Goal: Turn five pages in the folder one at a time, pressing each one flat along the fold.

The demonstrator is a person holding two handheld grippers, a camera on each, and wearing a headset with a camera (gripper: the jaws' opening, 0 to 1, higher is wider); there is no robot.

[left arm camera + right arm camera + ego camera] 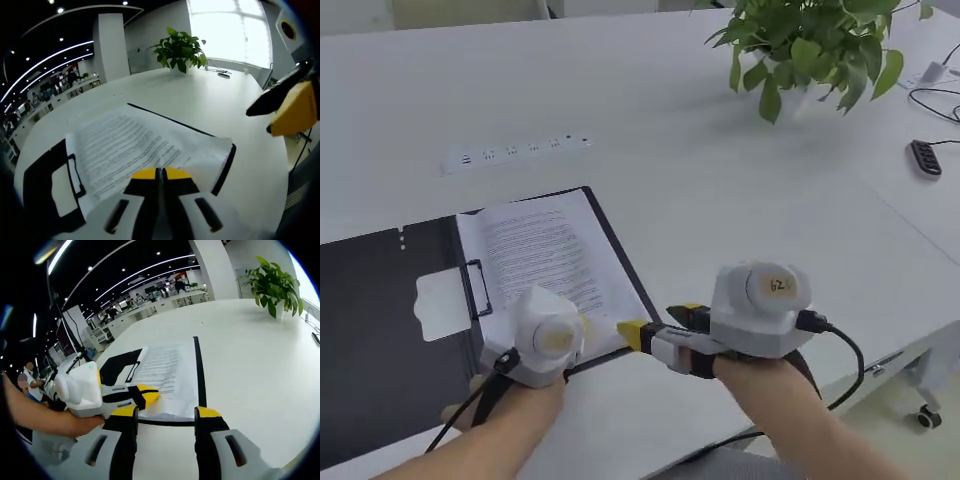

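Observation:
An open black folder lies at the table's near left, with a clip at its spine. A printed page lies flat on its right half. My left gripper is at the page's near edge; its yellow tips are shut together over the paper. I cannot tell whether paper is pinched between them. My right gripper hovers just off the folder's near right corner, its jaws open and nothing between them. It enters the left gripper view as a yellow-tipped right gripper.
A white power strip lies beyond the folder. A potted plant stands at the far right, with a black device and cables near it. The table's front edge runs close behind my right hand.

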